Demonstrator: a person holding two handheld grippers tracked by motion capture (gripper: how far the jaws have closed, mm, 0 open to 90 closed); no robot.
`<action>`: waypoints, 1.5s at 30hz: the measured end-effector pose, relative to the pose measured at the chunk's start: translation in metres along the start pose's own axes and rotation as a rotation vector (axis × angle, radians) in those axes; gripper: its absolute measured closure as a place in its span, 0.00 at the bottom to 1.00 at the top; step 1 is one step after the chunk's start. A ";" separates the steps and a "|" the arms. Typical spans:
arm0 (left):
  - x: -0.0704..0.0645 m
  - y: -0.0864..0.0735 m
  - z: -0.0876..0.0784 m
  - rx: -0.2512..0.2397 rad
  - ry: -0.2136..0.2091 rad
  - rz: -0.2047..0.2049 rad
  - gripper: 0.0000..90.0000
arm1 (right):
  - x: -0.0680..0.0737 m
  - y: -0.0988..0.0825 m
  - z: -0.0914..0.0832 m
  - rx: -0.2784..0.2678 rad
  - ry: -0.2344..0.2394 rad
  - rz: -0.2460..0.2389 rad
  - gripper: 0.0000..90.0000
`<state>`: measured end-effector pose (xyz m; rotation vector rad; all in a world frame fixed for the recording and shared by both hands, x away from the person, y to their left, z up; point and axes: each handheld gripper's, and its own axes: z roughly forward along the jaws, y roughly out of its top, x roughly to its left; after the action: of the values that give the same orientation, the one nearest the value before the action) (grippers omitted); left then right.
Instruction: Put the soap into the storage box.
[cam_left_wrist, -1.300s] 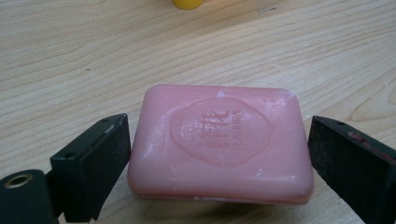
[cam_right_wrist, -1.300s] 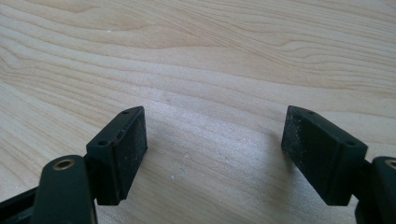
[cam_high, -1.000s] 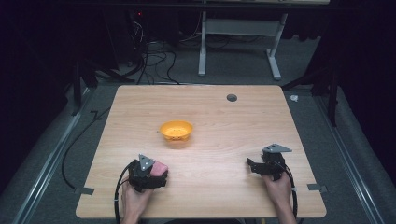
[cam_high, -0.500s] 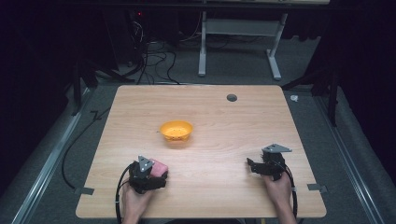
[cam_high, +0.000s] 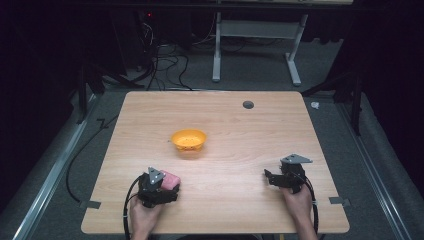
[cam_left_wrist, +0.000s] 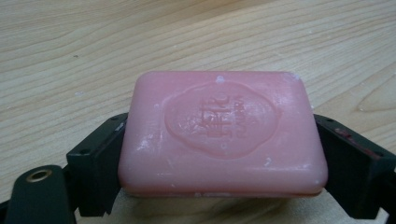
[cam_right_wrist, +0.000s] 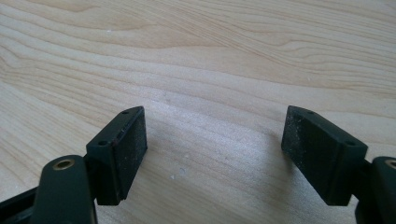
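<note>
A pink bar of soap (cam_left_wrist: 222, 133) with an embossed oval stamp sits between the two black jaws of my left gripper (cam_left_wrist: 219, 154), which press on its short ends. In the high view the soap (cam_high: 170, 179) shows at the front left of the wooden table (cam_high: 240, 130), with my left gripper (cam_high: 165, 189) around it. My right gripper (cam_high: 268, 177) rests at the front right, held by a hand. In the right gripper view its jaws (cam_right_wrist: 212, 149) stand wide apart over bare wood with nothing between them.
An orange bowl (cam_high: 189, 141) stands near the table's middle, ahead of the left gripper. A round grommet hole (cam_high: 248, 104) lies at the far side. Cables and a desk frame (cam_high: 255, 45) occupy the floor beyond.
</note>
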<state>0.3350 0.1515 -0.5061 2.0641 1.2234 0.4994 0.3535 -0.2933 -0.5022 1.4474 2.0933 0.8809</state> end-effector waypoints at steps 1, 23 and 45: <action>0.000 0.000 0.000 -0.002 -0.001 -0.001 0.15 | 0.000 0.000 0.000 0.000 0.001 0.001 0.25; -0.011 0.023 -0.013 -0.023 -0.040 0.031 0.15 | 0.000 0.000 0.000 0.000 0.004 0.003 0.25; -0.009 0.056 -0.018 -0.050 -0.043 -0.035 0.15 | 0.000 0.000 0.000 0.003 0.002 -0.001 0.25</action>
<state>0.3535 0.1314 -0.4530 1.9973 1.2079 0.4620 0.3533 -0.2930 -0.5020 1.4474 2.0972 0.8793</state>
